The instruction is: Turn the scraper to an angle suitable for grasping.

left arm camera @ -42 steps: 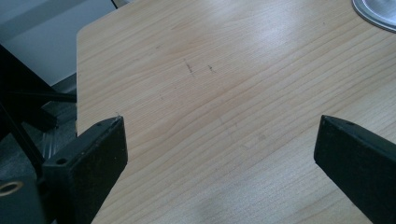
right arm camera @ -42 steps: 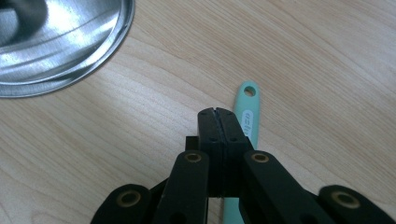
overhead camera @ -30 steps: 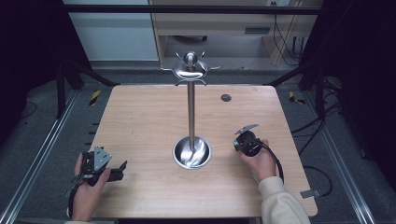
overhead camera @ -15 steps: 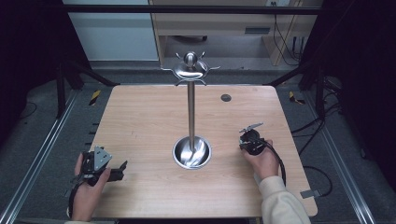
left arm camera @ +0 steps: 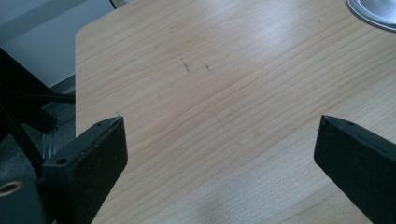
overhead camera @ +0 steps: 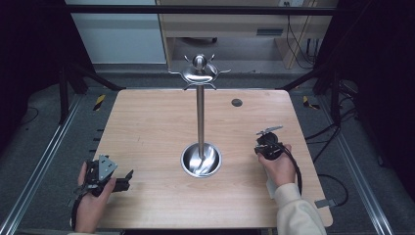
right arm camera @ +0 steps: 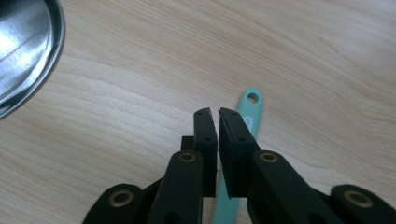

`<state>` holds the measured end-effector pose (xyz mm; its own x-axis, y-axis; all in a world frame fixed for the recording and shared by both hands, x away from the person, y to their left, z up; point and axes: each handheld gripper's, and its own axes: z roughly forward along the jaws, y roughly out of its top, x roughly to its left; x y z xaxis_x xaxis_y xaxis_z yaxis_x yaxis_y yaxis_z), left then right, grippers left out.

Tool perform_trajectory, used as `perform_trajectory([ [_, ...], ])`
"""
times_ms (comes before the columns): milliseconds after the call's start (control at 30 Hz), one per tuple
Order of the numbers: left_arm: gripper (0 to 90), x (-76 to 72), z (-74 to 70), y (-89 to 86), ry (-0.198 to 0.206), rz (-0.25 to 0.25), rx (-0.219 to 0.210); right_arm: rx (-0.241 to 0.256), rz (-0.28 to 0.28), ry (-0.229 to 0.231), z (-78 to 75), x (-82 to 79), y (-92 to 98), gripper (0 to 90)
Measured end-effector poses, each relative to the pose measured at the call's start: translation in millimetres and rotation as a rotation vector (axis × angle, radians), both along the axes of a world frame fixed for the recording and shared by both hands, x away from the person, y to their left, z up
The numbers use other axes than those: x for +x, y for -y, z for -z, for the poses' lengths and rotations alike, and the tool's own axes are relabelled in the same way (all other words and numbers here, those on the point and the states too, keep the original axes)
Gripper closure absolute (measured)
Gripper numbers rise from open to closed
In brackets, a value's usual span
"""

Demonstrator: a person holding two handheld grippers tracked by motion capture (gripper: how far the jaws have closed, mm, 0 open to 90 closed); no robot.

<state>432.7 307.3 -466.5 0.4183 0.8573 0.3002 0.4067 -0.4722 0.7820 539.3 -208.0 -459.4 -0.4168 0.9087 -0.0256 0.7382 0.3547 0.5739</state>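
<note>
A teal handle (right arm camera: 250, 105) with a hole at its end lies flat on the wooden table (overhead camera: 147, 127). In the right gripper view my right gripper (right arm camera: 218, 112) hovers just over it with its jaws pressed together; the handle runs under the right jaw and is not held. In the high view that gripper (overhead camera: 264, 142) sits right of the metal stand's round base (overhead camera: 200, 160). My left gripper (overhead camera: 127, 177) rests near the table's front left corner. Its black jaws stand wide apart (left arm camera: 219, 140) over bare wood.
The stand's pole (overhead camera: 200, 117) rises mid-table to a top piece with hooks (overhead camera: 199, 73). A small dark round hole (overhead camera: 237, 103) marks the far side. The base's rim shows in both gripper views (left arm camera: 373, 9) (right arm camera: 23, 46). Black frame rails surround the table.
My right gripper has shifted a little to the right, away from the stand's base. The left gripper has stayed in place.
</note>
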Motion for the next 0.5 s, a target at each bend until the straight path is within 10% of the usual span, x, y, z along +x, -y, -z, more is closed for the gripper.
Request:
perform_trajectory([
  [500, 2.5, 0.2, -0.3, 0.4, 0.001, 0.008, -0.018, -0.033, 0.104, -0.157, -6.7, 29.1, 0.2, 67.0],
])
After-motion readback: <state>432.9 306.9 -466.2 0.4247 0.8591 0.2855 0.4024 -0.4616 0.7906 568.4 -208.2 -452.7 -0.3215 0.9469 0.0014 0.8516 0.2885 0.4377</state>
